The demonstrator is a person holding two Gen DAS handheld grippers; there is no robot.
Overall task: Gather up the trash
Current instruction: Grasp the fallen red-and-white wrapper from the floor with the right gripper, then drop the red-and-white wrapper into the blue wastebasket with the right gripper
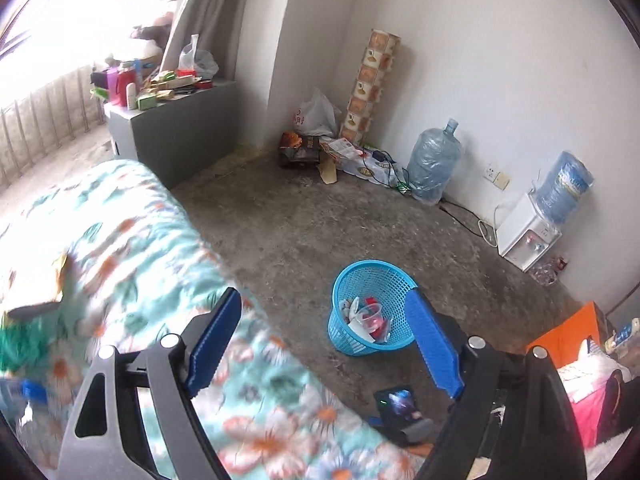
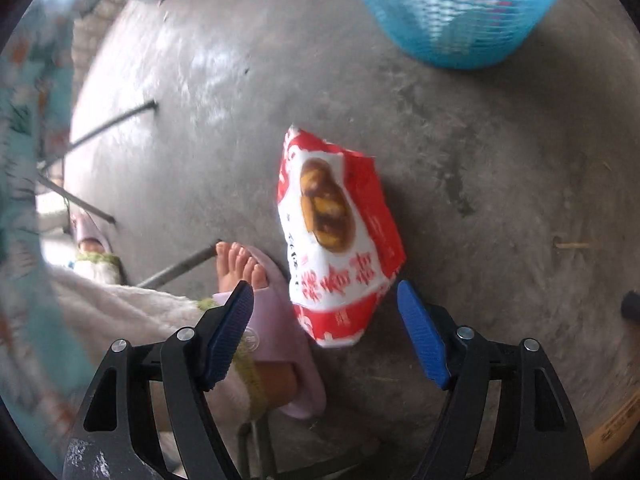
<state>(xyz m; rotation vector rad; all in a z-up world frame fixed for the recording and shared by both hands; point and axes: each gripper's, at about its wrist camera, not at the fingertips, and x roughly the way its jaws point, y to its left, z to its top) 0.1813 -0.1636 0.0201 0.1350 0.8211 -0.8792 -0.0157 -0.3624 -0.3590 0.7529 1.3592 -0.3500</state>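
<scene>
Bare concrete floor (image 2: 460,152) carries a red snack packet (image 2: 336,240) beside a slippered foot (image 2: 256,288). Right claw (image 2: 325,292) gapes empty above it, so drop squarely and pinch the middle. Left claw (image 1: 324,312) hangs apart, holding nothing, toward the blue basket (image 1: 370,308).

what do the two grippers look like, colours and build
Both share one build. The left gripper has ribbed blue pads on its jaws, carried on black linkage arms with round silver pivot bolts; its outer left bracket looks grey. The right gripper has the same ridged blue pads, black triangular cut-out arms and silver bolts, with whitish scuffing low on its left bracket. No cables or sleeves show.

Snack bag (image 2: 340,236) on floor (image 2: 480,200), just beside foot (image 2: 240,264); basket (image 2: 460,12) beyond it.
</scene>
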